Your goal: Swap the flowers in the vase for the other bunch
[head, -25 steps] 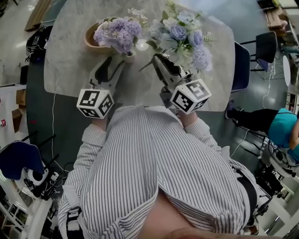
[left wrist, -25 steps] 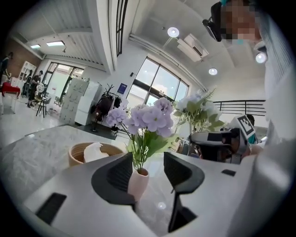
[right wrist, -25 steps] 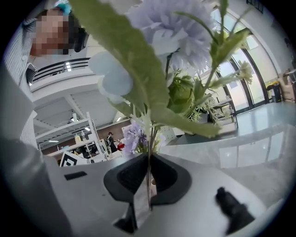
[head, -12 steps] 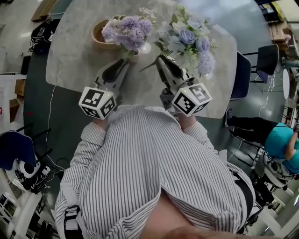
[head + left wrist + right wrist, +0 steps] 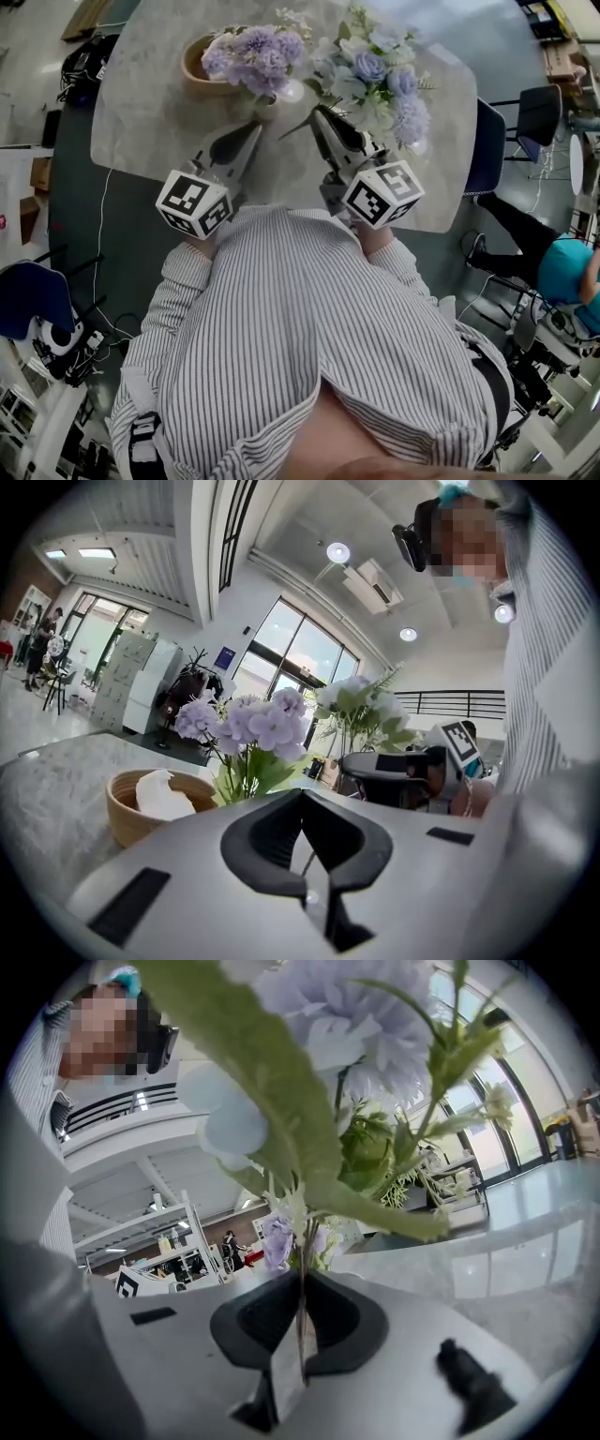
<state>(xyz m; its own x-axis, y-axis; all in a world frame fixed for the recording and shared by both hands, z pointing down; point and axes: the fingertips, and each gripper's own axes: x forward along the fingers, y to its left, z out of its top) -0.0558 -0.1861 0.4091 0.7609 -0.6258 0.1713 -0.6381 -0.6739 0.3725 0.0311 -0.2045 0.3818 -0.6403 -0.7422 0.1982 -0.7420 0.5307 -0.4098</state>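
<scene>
On the grey marbled table with rounded corners [image 5: 141, 131], towards its far side, there's a bunch of lilac-purple artificial flowers [image 5: 255, 58] standing upright in a small pale vase [image 5: 267, 101]. Honestly only a sliver of that vase peeks out under the blooms. Just left of it sits a round tan wooden bowl [image 5: 187, 77] with a white crumpled lump [image 5: 161, 794] inside.

The person in the striped shirt [image 5: 309, 337] has both tools out over the table. The left gripper [image 5: 255, 127] points at the foot of the purple bunch, tip right next to the vase. Its jaws have just snapped closed and now sit pressed together. The purple stems rise a bit beyond and left of the tip. A thin strand shows in the slit between the pads, but I can't tell if it's actually pinched.

The right gripper [image 5: 319, 112] is clamped on the thin green stems of the other bunch, pale blue and white roses with leafy greenery [image 5: 375, 80]. That one is held upright, just right of the vase bunch, blooms nearly touching.

Off to the right, away from the table, there's someone in a teal top [image 5: 572, 267].
</scene>
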